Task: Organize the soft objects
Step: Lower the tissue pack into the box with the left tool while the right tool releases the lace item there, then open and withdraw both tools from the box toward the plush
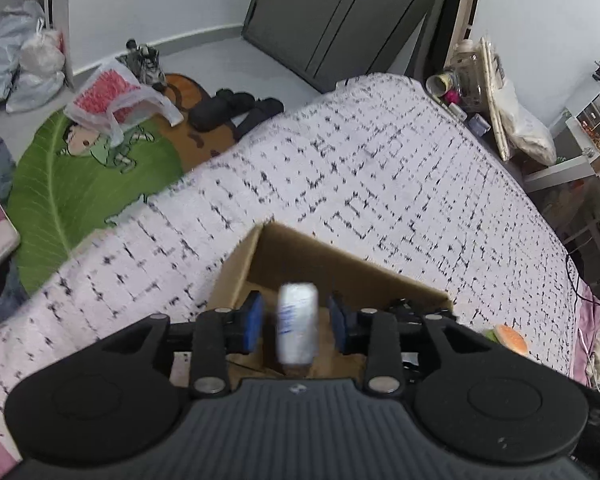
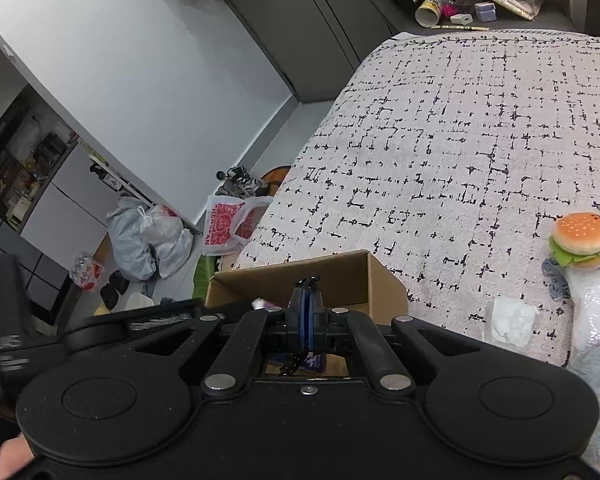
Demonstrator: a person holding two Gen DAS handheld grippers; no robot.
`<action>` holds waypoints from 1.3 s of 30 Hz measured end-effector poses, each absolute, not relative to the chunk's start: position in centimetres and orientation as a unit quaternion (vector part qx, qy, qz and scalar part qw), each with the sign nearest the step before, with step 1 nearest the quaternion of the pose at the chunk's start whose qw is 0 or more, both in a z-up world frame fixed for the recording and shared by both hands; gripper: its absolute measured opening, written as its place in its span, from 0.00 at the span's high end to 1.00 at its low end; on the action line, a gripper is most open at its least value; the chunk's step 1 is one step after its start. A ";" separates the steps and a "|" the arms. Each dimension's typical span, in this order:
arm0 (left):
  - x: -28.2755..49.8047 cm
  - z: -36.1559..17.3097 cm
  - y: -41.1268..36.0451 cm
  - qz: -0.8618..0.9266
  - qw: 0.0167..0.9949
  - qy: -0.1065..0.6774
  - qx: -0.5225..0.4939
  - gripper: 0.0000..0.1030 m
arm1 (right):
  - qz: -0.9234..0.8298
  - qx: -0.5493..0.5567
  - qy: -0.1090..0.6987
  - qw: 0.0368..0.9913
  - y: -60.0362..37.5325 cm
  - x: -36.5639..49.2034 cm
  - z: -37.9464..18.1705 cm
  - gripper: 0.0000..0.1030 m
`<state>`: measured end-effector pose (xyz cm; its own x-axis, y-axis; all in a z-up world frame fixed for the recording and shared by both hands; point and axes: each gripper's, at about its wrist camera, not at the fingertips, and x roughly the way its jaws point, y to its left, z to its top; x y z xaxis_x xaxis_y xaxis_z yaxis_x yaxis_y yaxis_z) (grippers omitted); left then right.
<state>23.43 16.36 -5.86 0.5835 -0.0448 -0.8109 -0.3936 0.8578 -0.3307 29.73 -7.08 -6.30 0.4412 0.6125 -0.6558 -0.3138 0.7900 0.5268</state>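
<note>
The cardboard box [image 1: 332, 264] sits open on the bed [image 1: 380, 168], whose white cover carries a black broken-grid pattern; in the left wrist view the box lies at 6 o'clock, right under the left gripper [image 1: 298, 322]. That gripper's blue-padded fingers [image 1: 253, 322] are spread apart, and a blurred white cylinder-shaped soft object [image 1: 298, 322] shows in the gap between them, touching neither pad, above the box opening. In the right wrist view the right gripper [image 2: 306, 320] hangs over the same box, its fingers pressed together on a thin black cord or strap [image 2: 292, 362] that dangles below them. A plush hamburger [image 2: 580, 240] lies on the bed at 3 o'clock, well apart from the box. A crumpled white wad [image 2: 512, 320] rests on the cover at 4 o'clock, between box and hamburger
</note>
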 end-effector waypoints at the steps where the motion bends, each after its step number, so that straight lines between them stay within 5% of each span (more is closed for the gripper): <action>1: 23.3 -5.5 16.4 0.102 0.857 0.441 -0.247 0.65 | 0.281 0.168 0.449 0.832 -6.9 29.8 -6.3 0.98; 8: 22.4 -3.6 16.2 0.110 0.865 0.433 -0.227 0.51 | 0.288 0.182 0.450 0.825 -7.0 29.7 -6.4 0.82; 16: 21.0 -2.5 14.9 0.117 0.867 0.434 -0.216 0.27 | 0.292 0.180 0.444 0.828 -9.6 27.9 -4.9 0.81; 25: 18.8 -0.9 13.0 0.123 0.871 0.429 -0.204 0.13 | 0.290 0.150 0.431 0.841 -12.9 25.8 -3.0 0.48; 30: 17.6 -0.1 11.8 0.130 0.878 0.414 -0.202 0.00 | 0.289 0.144 0.422 0.847 -15.1 24.8 -2.2 0.38; 39: 15.8 1.6 8.5 0.127 0.897 0.386 -0.176 0.00 | 0.284 0.141 0.406 0.857 -19.0 23.5 -1.2 0.18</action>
<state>15.82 8.49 1.56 0.6701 0.0924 -0.7365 -0.3644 0.9054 -0.2180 23.52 -19.01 -1.17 0.5097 0.6017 -0.6150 -0.3723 0.7986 0.4729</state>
